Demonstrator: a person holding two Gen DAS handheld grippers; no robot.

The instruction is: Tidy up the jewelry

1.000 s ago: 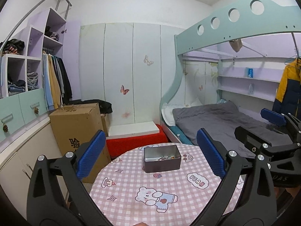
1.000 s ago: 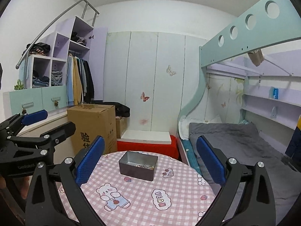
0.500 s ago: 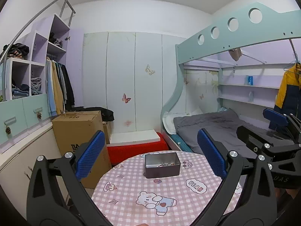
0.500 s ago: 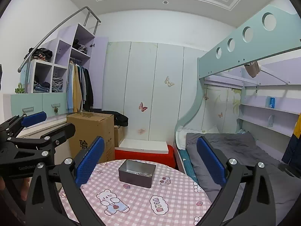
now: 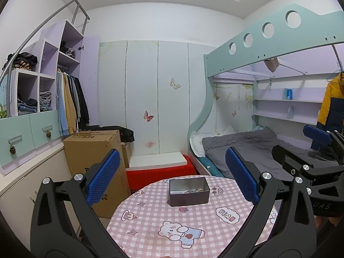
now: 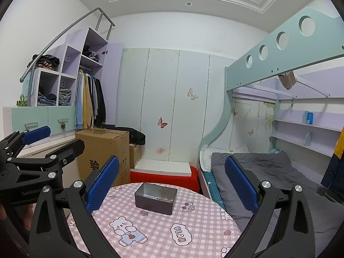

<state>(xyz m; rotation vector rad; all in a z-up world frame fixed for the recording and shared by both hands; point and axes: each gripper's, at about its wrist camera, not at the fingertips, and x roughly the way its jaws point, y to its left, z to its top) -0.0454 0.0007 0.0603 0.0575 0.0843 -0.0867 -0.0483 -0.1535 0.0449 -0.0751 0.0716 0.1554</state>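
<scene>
A dark metal tin (image 5: 189,191) stands on the round table with a pink checked cloth (image 5: 193,225); small jewelry pieces (image 5: 192,191) lie inside it. The tin also shows in the right wrist view (image 6: 155,198), with jewelry (image 6: 161,199) in it. My left gripper (image 5: 172,178) is open and empty, held above the near part of the table, well short of the tin. My right gripper (image 6: 172,180) is open and empty at a similar height. Each gripper shows at the edge of the other's view, the right gripper (image 5: 318,150) and the left gripper (image 6: 36,148).
A cardboard box (image 5: 94,157) stands left of the table. A red-covered low bench with a white top (image 5: 159,167) is behind it. A bunk bed with grey bedding (image 5: 247,146) is on the right. Wardrobe shelves with clothes (image 5: 47,90) are on the left.
Both grippers have tilted upward and drawn back a little; the table and tin sit lower and smaller in both views. Both stay open.
</scene>
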